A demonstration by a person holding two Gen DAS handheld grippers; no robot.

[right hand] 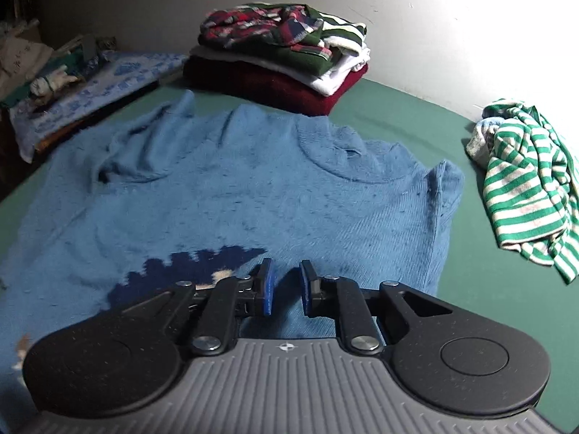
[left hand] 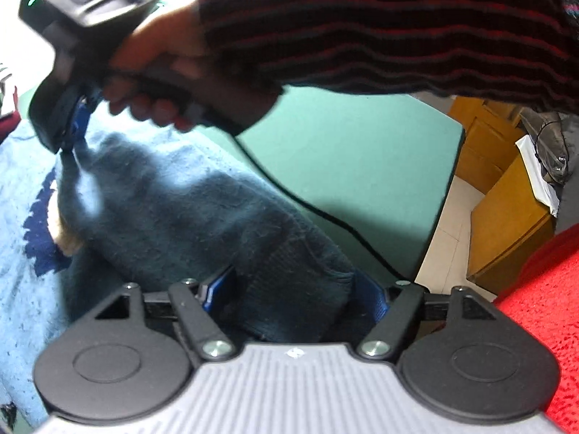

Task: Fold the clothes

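Green cloth covers the surface [right hand: 416, 108] in front of me, with a pale wall behind it. Spread flat across it lies the light blue knitted sweater [right hand: 253, 188], collar toward the wall, a dark blue jagged pattern low on its front. One sleeve is folded over the chest on the left.

On my right wrist view, the right gripper [right hand: 286, 282] sits low over the sweater's front, just past the dark pattern. Its blue-padded fingers [right hand: 267, 289] stand only a narrow gap apart. From the left wrist view I see that same gripper pinching a peak of the sweater's other sleeve, pulled up off the body. The right hand [left hand: 163, 72] wraps the grip, and a black cable [left hand: 325, 217] trails from it across the green cloth.

My left gripper [left hand: 293, 289] has the ribbed cuff of that sleeve bunched between its fingers [left hand: 213, 289]. They stand wide apart, and the thick knit fills the space between them. The sleeve runs in shadow from this cuff up to the right gripper.

Near the wall sits a stack of folded clothes [right hand: 282, 54], dark red at the bottom, plaid on top. A crumpled green-and-white striped garment [right hand: 524, 188] lies well apart at the right edge. A blue-patterned cloth [right hand: 108, 79] lies at the far left. Beyond the surface I see a wooden cabinet [left hand: 499, 199] and red fabric [left hand: 542, 307].
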